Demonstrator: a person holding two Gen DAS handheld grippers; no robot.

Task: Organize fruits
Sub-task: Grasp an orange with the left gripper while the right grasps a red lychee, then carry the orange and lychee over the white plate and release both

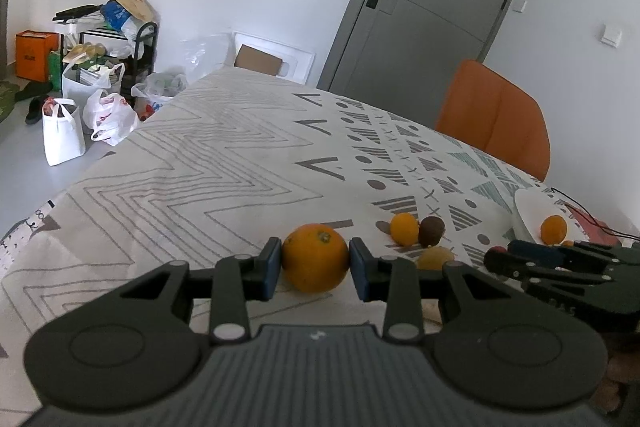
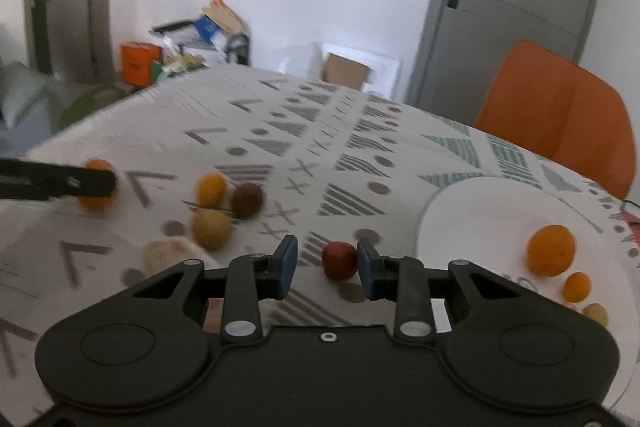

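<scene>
Tablecloth [image 1: 180, 155]: left tool [image 1: 315, 264] pinches orange [image 1: 315, 259].

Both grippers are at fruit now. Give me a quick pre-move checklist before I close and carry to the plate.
1. Big orange centred between left gripper pads: ok.
2. Left pads gripping it: cannot tell; they look touching.
3. Red fruit centred in right gripper: not ok, it sits against the right pad.
4. Right gripper open enough: ok.
5. Free space on plate: ok.
6. Right wrist view sharp: not ok, blurred.
</scene>
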